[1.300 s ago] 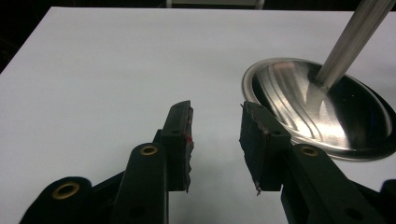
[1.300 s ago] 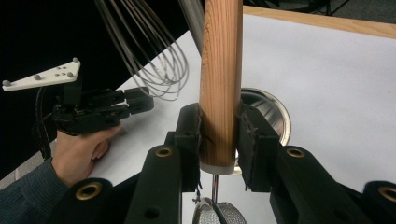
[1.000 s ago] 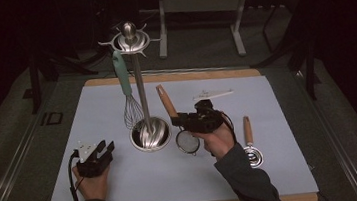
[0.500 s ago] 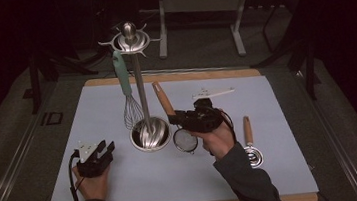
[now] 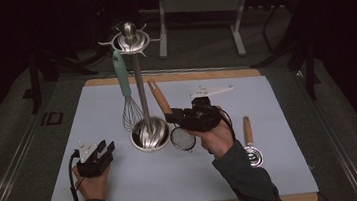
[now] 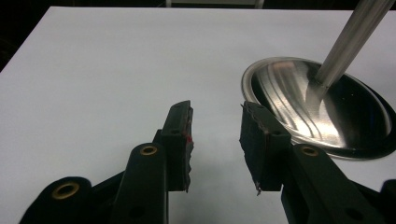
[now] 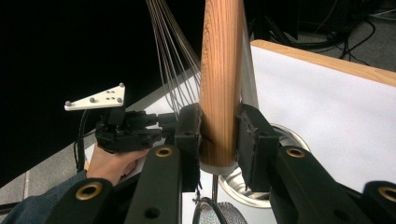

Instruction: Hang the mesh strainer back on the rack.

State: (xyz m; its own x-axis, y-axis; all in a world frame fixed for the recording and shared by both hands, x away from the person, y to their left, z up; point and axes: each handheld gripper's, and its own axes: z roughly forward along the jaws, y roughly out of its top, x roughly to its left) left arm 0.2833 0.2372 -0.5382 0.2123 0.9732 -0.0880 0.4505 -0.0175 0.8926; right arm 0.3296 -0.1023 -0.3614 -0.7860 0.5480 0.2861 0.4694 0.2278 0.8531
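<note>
1. The right gripper (image 7: 218,133) is clamped on the strainer's wooden handle (image 7: 220,70), mesh hanging below it.
2. Lift steadily — hook it on the rack (image 5: 130,40) above.
3. The left gripper (image 6: 215,140) sits parted, holding nothing — keep it away.

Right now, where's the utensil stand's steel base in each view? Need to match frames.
High view: stand base at centre, below the whisk.
Left gripper view: stand base at right, beyond the right-hand jaw.
Right gripper view: stand base low centre-right, partly behind the jaws and the strainer's wooden handle.
Shared landmark: the pale mat under it.
</note>
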